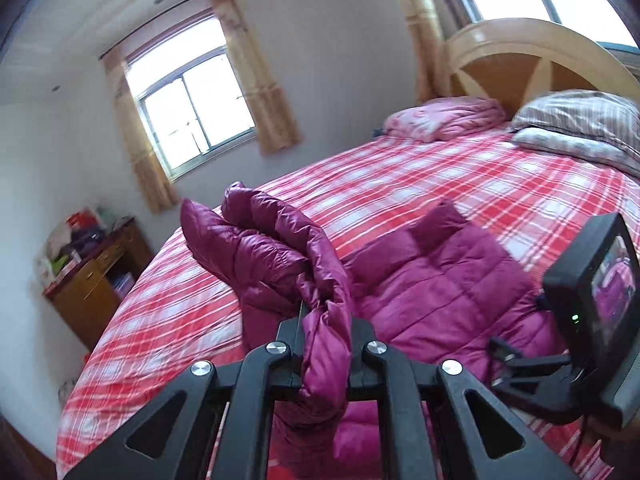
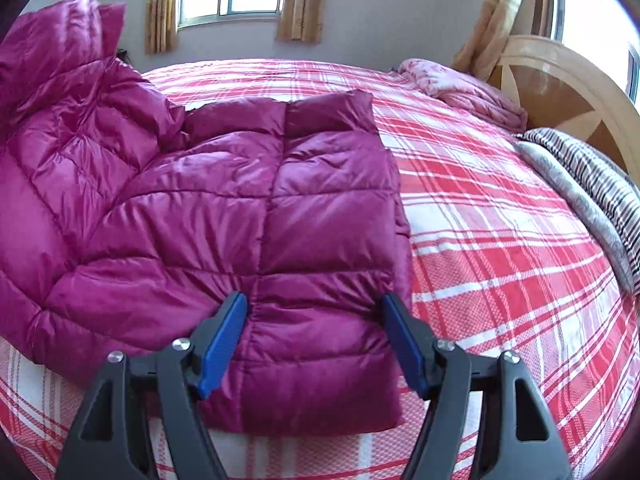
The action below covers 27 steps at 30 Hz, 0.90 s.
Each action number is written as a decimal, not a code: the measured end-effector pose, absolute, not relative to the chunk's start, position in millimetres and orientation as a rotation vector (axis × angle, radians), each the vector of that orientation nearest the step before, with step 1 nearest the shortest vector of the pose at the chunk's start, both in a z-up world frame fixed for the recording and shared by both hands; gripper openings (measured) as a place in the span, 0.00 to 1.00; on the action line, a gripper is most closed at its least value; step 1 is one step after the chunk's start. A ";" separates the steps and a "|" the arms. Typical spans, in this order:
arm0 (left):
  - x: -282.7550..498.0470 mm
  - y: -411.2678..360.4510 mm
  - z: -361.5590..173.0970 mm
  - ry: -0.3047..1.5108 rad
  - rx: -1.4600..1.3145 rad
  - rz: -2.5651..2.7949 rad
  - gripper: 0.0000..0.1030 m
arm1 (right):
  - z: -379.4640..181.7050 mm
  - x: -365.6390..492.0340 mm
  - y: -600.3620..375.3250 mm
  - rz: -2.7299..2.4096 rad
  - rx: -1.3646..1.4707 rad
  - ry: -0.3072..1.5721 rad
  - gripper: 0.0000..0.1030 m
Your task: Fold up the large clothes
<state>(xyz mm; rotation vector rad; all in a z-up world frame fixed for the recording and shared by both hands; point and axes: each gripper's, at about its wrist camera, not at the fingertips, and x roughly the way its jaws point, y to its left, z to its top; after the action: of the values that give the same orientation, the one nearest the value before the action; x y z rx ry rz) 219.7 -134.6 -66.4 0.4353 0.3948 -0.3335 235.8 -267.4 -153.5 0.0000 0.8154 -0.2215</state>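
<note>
While our left gripper [image 1: 326, 334] clenches a fold of the magenta down jacket [image 1: 440, 276] at lower centre, the sleeve drapes left. Our right gripper [image 2: 316, 320] stands released over the jacket's lower edge on the plaid bed [image 2: 500, 220].

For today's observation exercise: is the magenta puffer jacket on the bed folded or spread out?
Partly folded: the jacket lies doubled on the bed, one part lifted in the left gripper.

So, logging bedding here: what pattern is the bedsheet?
Red, pink and white plaid bedsheet; clearest in the right wrist view.
</note>
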 end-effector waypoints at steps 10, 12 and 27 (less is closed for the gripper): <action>209.5 -218.3 -95.4 0.429 0.549 -0.478 0.09 | -157.2 226.3 -307.6 -0.136 0.233 0.840 0.76; 213.9 -221.0 -102.9 0.450 0.545 -0.505 0.09 | -156.3 226.0 -313.3 -0.129 0.276 0.835 0.76; 200.5 -230.9 -104.3 0.410 0.548 -0.562 0.13 | -168.8 225.4 -321.0 -0.161 0.233 0.813 0.89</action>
<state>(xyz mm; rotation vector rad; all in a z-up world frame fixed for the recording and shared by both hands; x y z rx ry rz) 200.5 -230.9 -104.3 0.5479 0.4098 -0.5624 225.4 -321.0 -168.8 0.2326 0.8130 -0.1609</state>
